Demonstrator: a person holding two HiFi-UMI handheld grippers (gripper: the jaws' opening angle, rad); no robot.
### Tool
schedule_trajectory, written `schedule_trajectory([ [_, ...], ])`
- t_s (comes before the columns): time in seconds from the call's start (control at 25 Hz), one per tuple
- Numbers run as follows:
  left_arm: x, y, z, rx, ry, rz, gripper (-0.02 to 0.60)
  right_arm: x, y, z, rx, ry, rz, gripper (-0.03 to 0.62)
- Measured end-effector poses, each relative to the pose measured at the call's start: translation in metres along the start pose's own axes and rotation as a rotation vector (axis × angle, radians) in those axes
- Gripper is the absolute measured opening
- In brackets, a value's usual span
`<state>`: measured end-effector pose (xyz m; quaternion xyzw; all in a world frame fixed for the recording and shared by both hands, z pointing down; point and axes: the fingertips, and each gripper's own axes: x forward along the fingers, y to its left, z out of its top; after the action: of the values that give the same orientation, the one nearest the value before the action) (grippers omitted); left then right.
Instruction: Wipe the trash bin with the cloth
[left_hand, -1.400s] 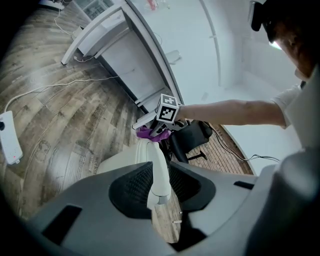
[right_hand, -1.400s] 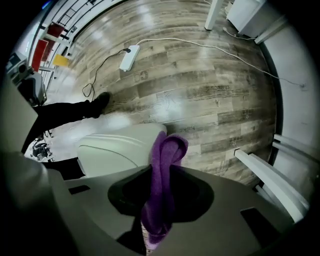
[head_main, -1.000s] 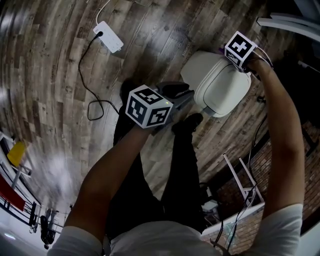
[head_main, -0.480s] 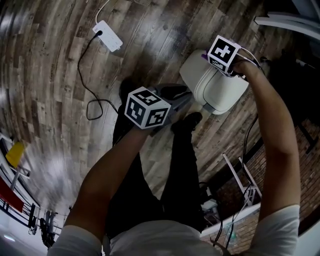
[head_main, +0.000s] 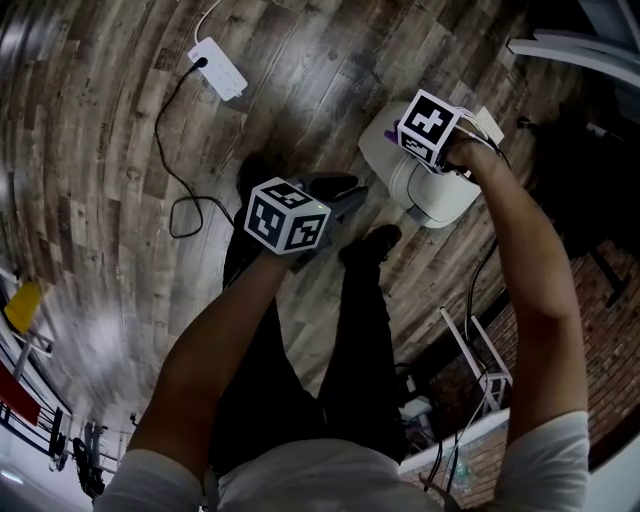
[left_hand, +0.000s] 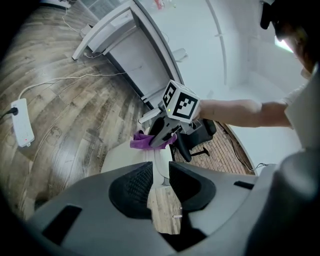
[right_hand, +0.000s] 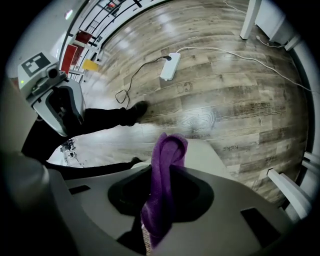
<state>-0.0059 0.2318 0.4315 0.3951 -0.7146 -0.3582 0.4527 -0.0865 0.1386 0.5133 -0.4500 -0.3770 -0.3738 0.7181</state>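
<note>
My right gripper (right_hand: 160, 172) is clamped on the purple cloth (right_hand: 167, 150) — a fold pokes out past the jaw tips and rests on the pale lid of the trash bin (head_main: 440, 200). Over the last second I have drawn that hand across the lid, from its far right corner toward the left side, so the cloth has swept a band of the top in one pass. I judge the wipe is well under way, though only the lid has been covered and the sides are still to do. My left gripper (left_hand: 160, 172) hangs near the bin, jaws a little apart with nothing between them — it has hardly shifted and isn't steadying anything. The bin stands on the wood floor (head_main: 120, 200), just ahead of my shoe (head_main: 372, 242).
</note>
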Motion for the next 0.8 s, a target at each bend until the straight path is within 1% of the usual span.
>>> schedule_trajectory([
  [0.24,-0.005,0.001,-0.015,-0.019,0.010,0.000,0.101,0.019,0.044,0.005,0.004,-0.014,0.071,0.100],
  [0.36,-0.007,0.002,-0.021,-0.027,0.015,0.002,0.101,0.024,0.059,0.007,0.013,-0.031,0.100,0.101],
  [0.52,-0.008,-0.001,-0.029,-0.036,0.022,-0.002,0.101,0.029,0.074,0.009,0.022,-0.051,0.116,0.101],
  [0.68,-0.008,-0.004,-0.034,-0.040,0.025,-0.016,0.101,0.036,0.087,0.009,0.007,-0.080,0.103,0.100],
  [0.8,-0.009,-0.005,-0.038,-0.044,0.032,-0.018,0.101,0.042,0.103,0.010,0.023,-0.115,0.108,0.101],
])
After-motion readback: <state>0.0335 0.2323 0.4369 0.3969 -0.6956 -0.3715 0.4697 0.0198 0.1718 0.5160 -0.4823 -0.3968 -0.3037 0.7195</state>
